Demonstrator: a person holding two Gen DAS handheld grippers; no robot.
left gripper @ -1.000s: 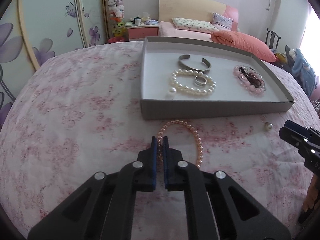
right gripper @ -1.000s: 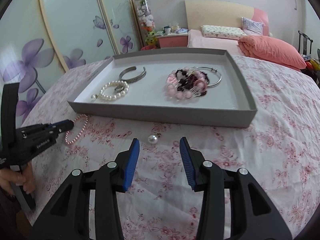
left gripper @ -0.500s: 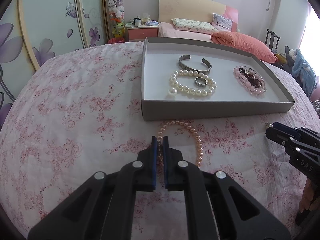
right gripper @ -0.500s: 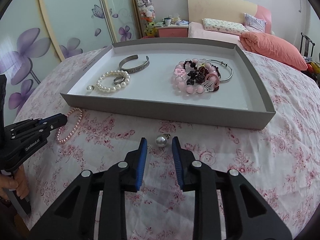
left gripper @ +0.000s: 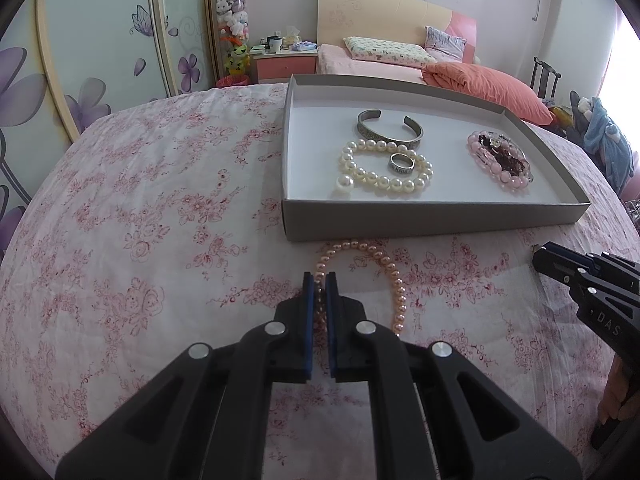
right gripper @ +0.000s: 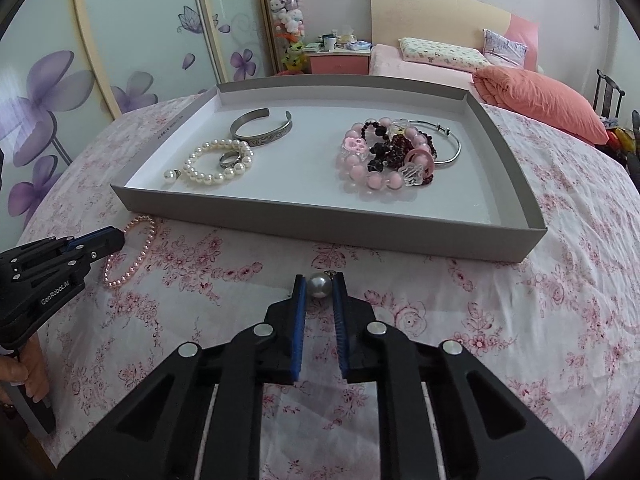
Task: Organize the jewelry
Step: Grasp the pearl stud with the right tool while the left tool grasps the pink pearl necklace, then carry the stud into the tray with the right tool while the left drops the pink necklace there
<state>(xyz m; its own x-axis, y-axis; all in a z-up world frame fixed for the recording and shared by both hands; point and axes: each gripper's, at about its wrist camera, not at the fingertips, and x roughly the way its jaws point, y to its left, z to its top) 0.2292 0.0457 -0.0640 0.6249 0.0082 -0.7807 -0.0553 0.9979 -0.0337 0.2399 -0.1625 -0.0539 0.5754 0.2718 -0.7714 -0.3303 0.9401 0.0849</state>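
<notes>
A grey tray [left gripper: 432, 226] [right gripper: 320, 226] on the floral cloth holds a silver cuff [left gripper: 388, 130], a white pearl bracelet [left gripper: 380, 180] with a ring [left gripper: 401, 163] inside it, and a pile of pink and dark bead bracelets [right gripper: 386, 158]. A pink pearl bracelet [left gripper: 394, 284] [right gripper: 138, 254] lies on the cloth in front of the tray. My left gripper [left gripper: 319, 280] is shut on its left side. My right gripper [right gripper: 319, 286] is shut on a single pearl earring [right gripper: 319, 286] resting on the cloth.
The table is round, covered in pink floral cloth [left gripper: 140, 240]. A bed with pink pillows [right gripper: 536, 100] and a nightstand [left gripper: 286, 64] stand behind it. Sliding doors with purple flowers [right gripper: 60, 92] are at the left.
My right gripper moved forward around the pearl earring and closed on it. My left gripper stays shut on the pink pearl bracelet in the same place.
</notes>
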